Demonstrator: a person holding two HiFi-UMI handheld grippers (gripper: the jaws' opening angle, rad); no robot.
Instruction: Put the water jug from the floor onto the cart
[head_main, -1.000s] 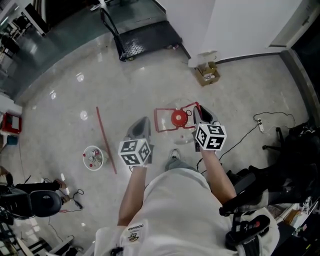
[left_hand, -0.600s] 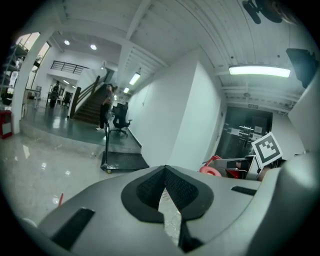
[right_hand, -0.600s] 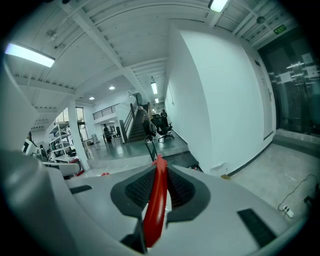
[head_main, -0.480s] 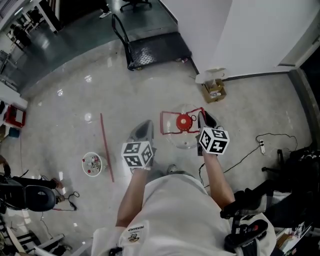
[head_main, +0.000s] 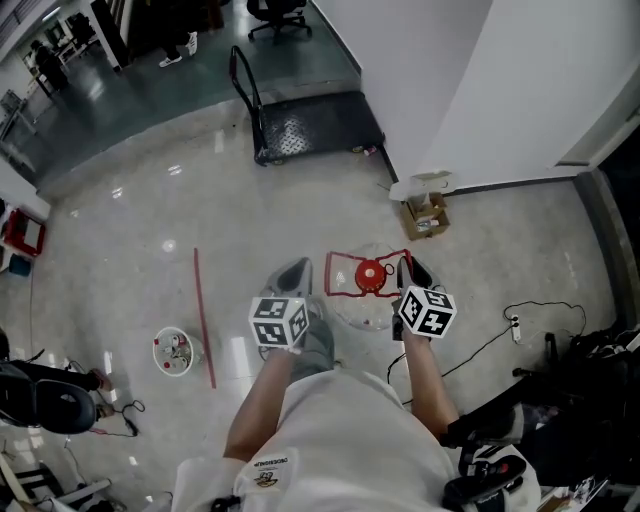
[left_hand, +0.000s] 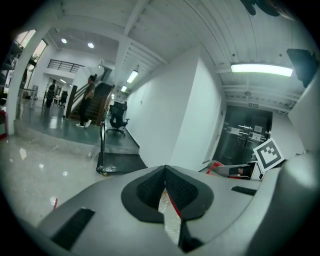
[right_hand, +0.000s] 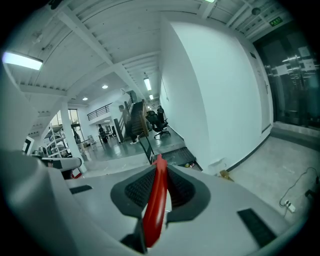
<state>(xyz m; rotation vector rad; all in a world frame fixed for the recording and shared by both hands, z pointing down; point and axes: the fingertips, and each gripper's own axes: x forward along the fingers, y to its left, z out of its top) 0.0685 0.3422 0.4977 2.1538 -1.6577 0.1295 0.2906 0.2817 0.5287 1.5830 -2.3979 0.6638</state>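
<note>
The clear water jug (head_main: 362, 308) with a red cap (head_main: 370, 271) hangs by its red handle frame (head_main: 340, 276) in front of me. My right gripper (head_main: 408, 268) is shut on the frame's right side. In the right gripper view the red handle (right_hand: 156, 200) runs up between the pads. My left gripper (head_main: 298, 270) is shut and holds nothing, a little left of the jug and apart from it. The black flat cart (head_main: 318, 125) with its upright push bar (head_main: 245, 90) stands ahead by the white wall. It also shows as the cart (left_hand: 117, 162) in the left gripper view.
A small open cardboard box (head_main: 426, 214) sits at the wall's foot, right of the cart. A red stick (head_main: 203, 320) and a white bowl of small items (head_main: 175, 351) lie on the floor at left. A cable with a power strip (head_main: 515, 324) trails at right.
Both grippers and the jug have moved forward across the floor together. The cart and the cardboard box now show nearer and fuller in the head view.
</note>
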